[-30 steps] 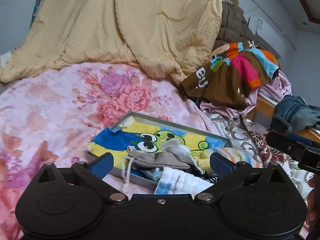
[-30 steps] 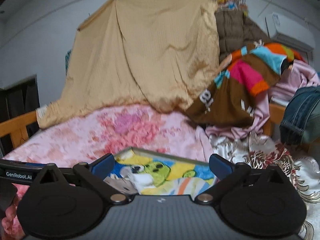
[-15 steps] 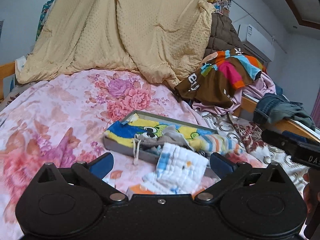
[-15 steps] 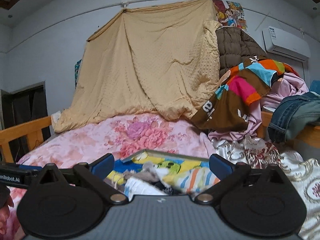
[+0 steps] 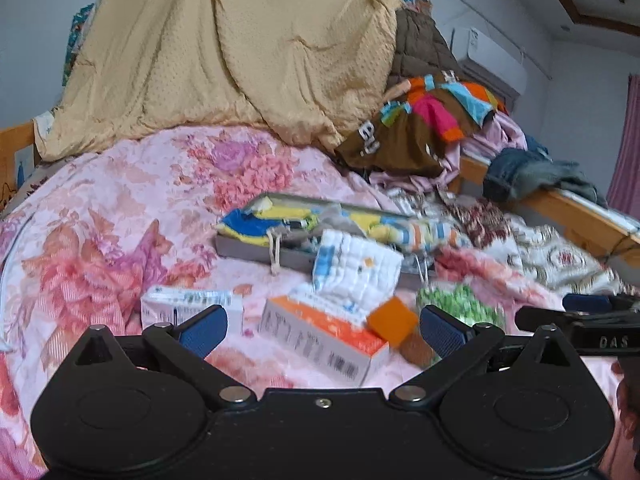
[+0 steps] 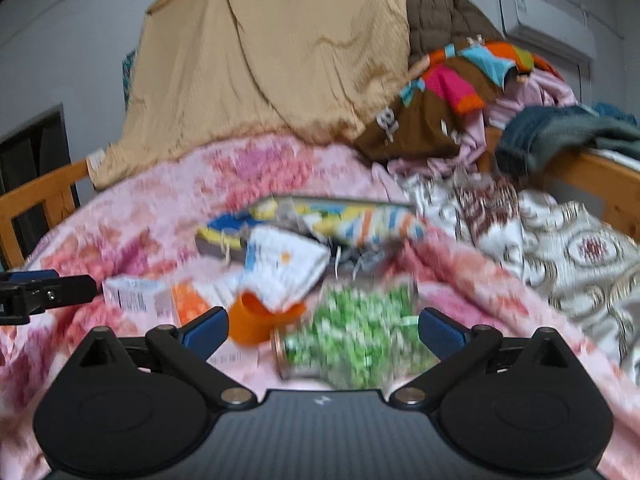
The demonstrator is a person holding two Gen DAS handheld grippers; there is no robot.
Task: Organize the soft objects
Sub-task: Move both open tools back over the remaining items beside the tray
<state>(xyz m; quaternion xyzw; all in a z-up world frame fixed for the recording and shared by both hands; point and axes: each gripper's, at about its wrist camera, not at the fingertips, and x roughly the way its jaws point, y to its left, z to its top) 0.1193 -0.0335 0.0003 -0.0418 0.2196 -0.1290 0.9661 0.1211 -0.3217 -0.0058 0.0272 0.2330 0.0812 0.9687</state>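
A white quilted cloth (image 5: 356,268) is hanging over the front edge of a grey tray (image 5: 256,249) stuffed with colourful clothes on the pink floral bed (image 5: 100,220), its lower end lying on an orange-and-white box (image 5: 324,336). Both the left gripper (image 5: 323,329) and right gripper (image 6: 323,327) are hovering near it, jaws spread and holding nothing

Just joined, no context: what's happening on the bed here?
A person holds two claws over a floral bedspread. Both the left claw and right claw are open and hold nothing. A grey tray of cloths sits ahead, a white cloth spilling over its near edge. Nearer lie an orange box, a white box and a green printed roll. The right view is blurred.
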